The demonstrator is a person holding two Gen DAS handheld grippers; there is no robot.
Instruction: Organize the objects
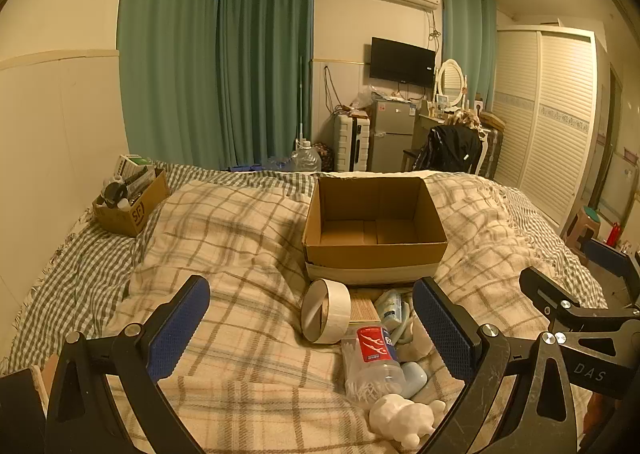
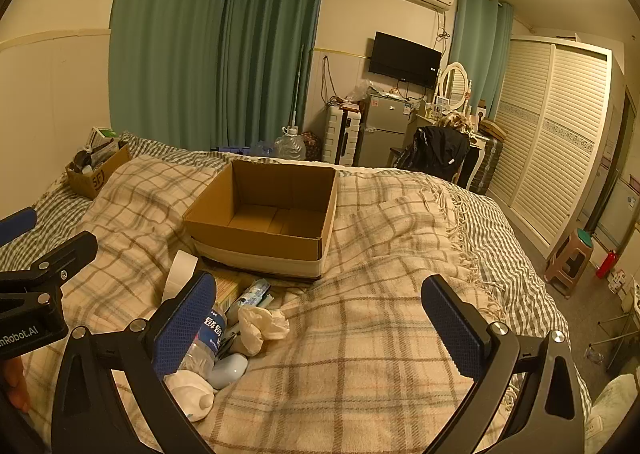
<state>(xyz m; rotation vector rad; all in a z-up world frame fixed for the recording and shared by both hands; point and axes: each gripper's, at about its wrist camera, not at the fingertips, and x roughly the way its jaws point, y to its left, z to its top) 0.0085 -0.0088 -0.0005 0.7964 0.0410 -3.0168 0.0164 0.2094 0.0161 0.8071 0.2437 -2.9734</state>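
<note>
The right gripper (image 1: 576,294) arm reads "DAS"; the left gripper (image 2: 24,238) body ends in "nRobot.AI". A small carton (image 1: 132,210) at the bed's far left is stamped "SF". The empty cardboard box (image 1: 374,222) sits open on the plaid blanket (image 1: 248,262). Just before it lie a tape roll (image 1: 326,312) and a red-labelled bottle (image 1: 372,362). Both grippers' fingers stand spread wide, holding nothing.

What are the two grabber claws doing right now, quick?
Left gripper: open wide, holding nothing.
Right gripper: open wide, holding nothing.
</note>
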